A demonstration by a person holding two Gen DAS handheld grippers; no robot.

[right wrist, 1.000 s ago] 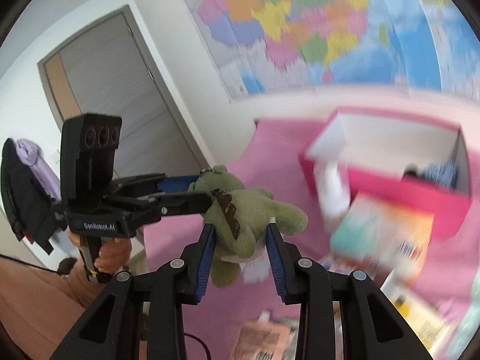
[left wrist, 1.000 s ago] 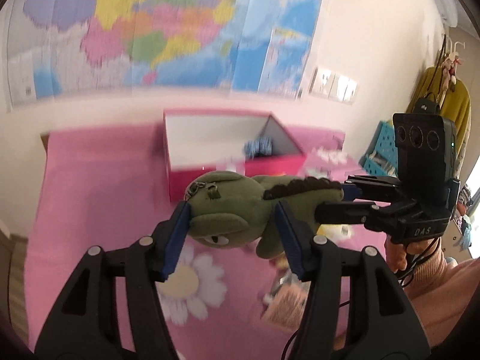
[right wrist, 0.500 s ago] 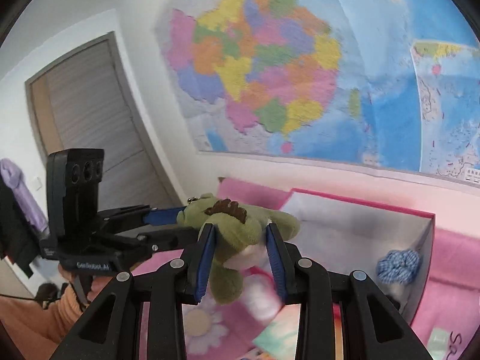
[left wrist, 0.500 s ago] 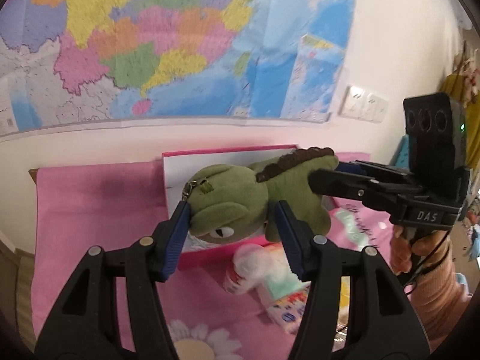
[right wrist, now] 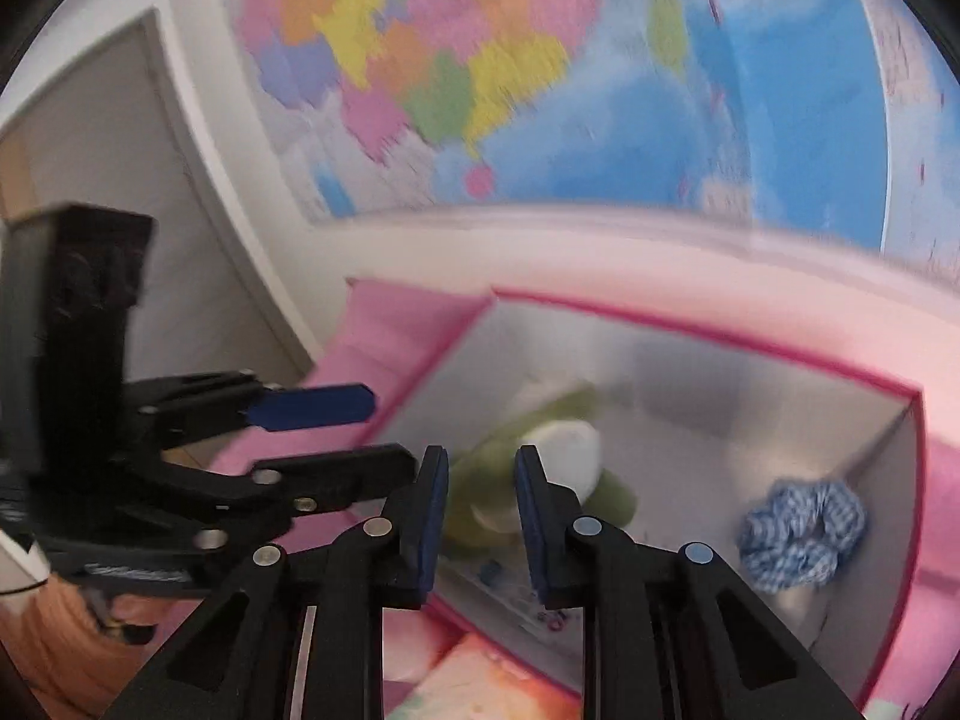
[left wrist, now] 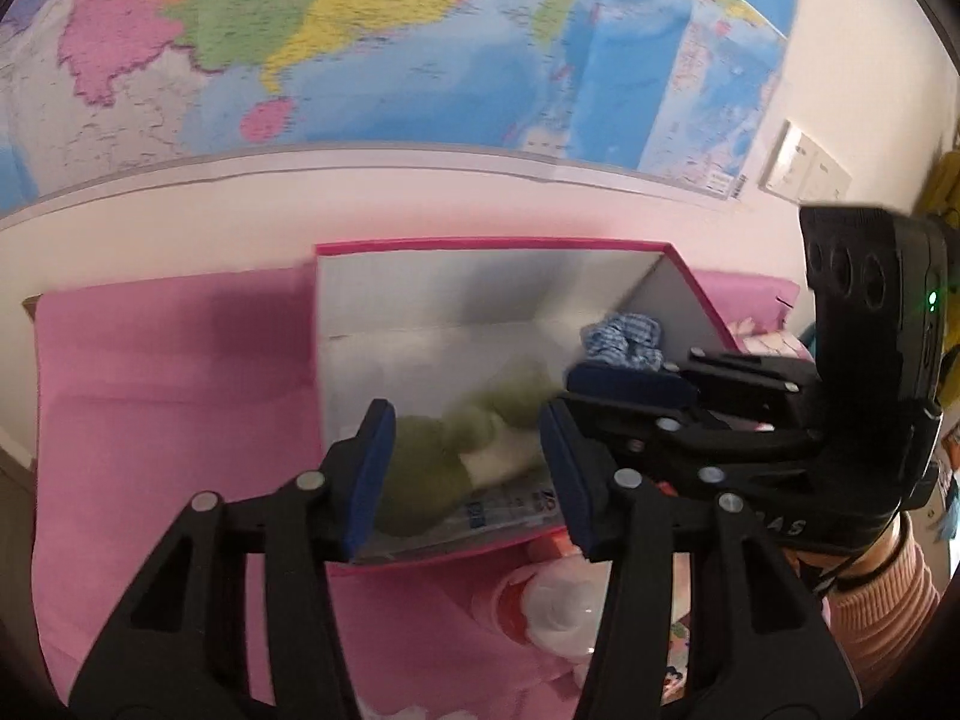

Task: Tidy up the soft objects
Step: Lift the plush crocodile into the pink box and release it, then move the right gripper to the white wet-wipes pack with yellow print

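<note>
The green plush toy (left wrist: 444,456) lies blurred inside the pink box (left wrist: 480,245), near its front left corner; it also shows in the right wrist view (right wrist: 564,450). A blue checked scrunchie (left wrist: 624,336) lies at the box's right side, seen in the right wrist view too (right wrist: 798,534). My left gripper (left wrist: 468,474) is open above the toy, jaws apart and off it. My right gripper (right wrist: 480,504) is open over the box (right wrist: 720,339), the toy below and beyond its fingers. The right gripper (left wrist: 624,396) appears in the left wrist view, the left gripper (right wrist: 336,432) in the right wrist view.
The box stands on a pink cloth (left wrist: 162,372) against a wall with a large map (left wrist: 390,42). A white bottle with a red cap (left wrist: 552,606) and printed packets (right wrist: 498,690) lie in front of the box. A door (right wrist: 138,204) is at the left.
Both grippers have let go of the plush toy, and it has dropped into the pink box. Both grippers have moved forward over the box.
</note>
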